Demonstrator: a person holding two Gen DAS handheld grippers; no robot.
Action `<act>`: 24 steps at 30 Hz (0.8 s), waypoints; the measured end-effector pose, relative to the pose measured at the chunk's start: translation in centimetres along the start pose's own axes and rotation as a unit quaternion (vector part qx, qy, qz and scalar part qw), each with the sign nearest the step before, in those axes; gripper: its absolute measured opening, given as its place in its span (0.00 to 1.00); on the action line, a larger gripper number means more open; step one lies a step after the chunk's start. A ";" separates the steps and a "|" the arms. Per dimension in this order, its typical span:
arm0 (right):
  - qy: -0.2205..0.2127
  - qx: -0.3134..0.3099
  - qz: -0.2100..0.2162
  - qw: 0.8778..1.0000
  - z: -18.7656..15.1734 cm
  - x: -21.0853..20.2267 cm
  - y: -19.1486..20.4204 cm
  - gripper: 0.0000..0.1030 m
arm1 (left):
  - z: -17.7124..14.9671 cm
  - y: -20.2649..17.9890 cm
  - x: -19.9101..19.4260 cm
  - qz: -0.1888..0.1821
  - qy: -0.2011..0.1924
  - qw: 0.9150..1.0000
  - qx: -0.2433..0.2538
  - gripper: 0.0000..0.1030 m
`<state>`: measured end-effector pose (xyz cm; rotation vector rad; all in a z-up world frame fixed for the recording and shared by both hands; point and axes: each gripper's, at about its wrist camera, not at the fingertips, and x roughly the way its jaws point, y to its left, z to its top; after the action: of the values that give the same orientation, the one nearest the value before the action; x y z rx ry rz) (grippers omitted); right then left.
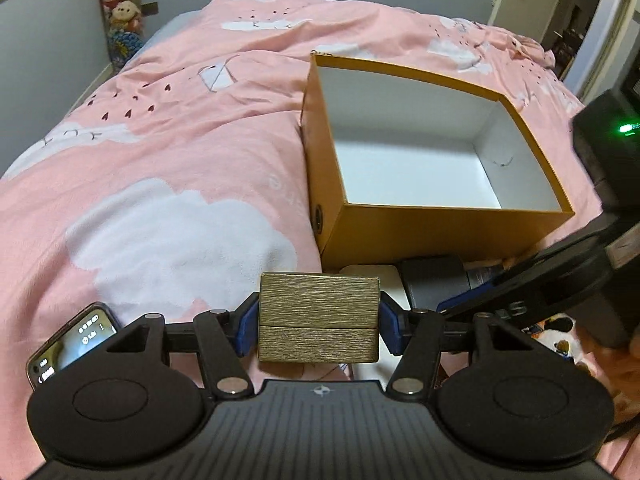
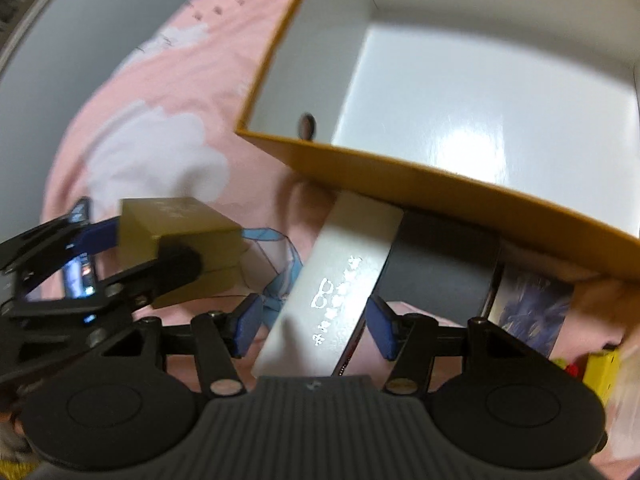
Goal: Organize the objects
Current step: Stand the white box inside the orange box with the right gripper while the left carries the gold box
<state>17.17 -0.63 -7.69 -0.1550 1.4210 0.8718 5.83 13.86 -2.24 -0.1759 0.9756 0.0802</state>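
My left gripper (image 1: 318,324) is shut on a small gold box (image 1: 318,316), one blue pad on each side, and holds it above the pink duvet. The same gold box (image 2: 180,232) shows at the left of the right wrist view. An open orange box (image 1: 440,236) with a white inside stands just beyond it and has nothing in it. My right gripper (image 2: 314,320) is open astride a flat white box (image 2: 340,272) that lies against the orange box (image 2: 400,184). Its right pad is at the box's edge, and a gap shows at the left pad.
A dark grey box (image 2: 440,264) and a blue printed item (image 2: 532,308) lie beside the white box. A phone (image 1: 72,344) rides on the left gripper. A black device with a green light (image 1: 612,140) is at the right. Plush toys (image 1: 120,8) hang by the far wall.
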 end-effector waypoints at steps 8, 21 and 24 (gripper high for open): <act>0.060 0.060 -0.022 0.996 0.5 3.3 -0.1 0.61 | -0.4 1.5 -0.6 -0.011 -0.006 1.000 -0.023 0.66; 0.060 0.079 -0.052 0.994 -0.5 5.0 0.4 0.59 | -0.4 2.0 -0.5 -0.012 -0.006 0.999 -0.039 0.66; 0.053 0.077 -0.036 0.995 -1.1 4.3 0.1 0.58 | -0.4 1.9 -0.6 -0.012 -0.005 0.999 -0.038 0.66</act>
<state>15.81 0.63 -11.78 -0.1371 1.5665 0.6995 4.86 15.67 -2.15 -0.2572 0.9603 0.0973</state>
